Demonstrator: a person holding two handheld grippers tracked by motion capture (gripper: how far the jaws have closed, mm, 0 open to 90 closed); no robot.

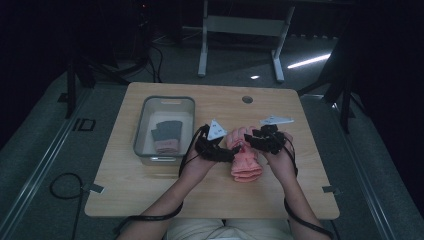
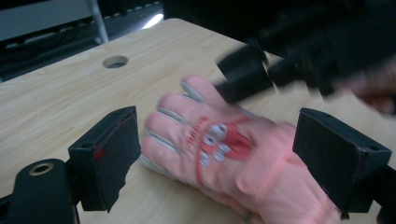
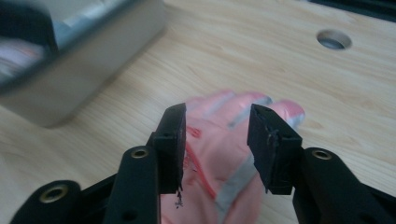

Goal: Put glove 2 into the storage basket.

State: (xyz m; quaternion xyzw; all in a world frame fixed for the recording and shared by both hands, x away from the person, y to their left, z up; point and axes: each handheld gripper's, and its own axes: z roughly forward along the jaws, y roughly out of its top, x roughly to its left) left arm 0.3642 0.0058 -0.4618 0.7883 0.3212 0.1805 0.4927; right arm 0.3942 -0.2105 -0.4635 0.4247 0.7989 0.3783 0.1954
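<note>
Both grippers hover over a pink glove (image 1: 245,162) lying flat on the wooden table (image 1: 150,185): left gripper (image 2: 217,161) spread wide, right gripper (image 3: 216,135) parted, neither clamping it. Grey finger stripes and a red printed patch mark the glove. A grey bin (image 1: 142,132) beside it holds folded fabric; the room is dark.

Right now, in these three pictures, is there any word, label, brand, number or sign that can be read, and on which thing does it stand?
No text can be read.
Pink glove: a red and grey printed design on its back; it looks like a picture, too blurred to tell any letters.
Grey bin: no label can be made out.
Wooden table: no marking; a round hole only.
Left gripper and right gripper: no writing can be made out.
</note>
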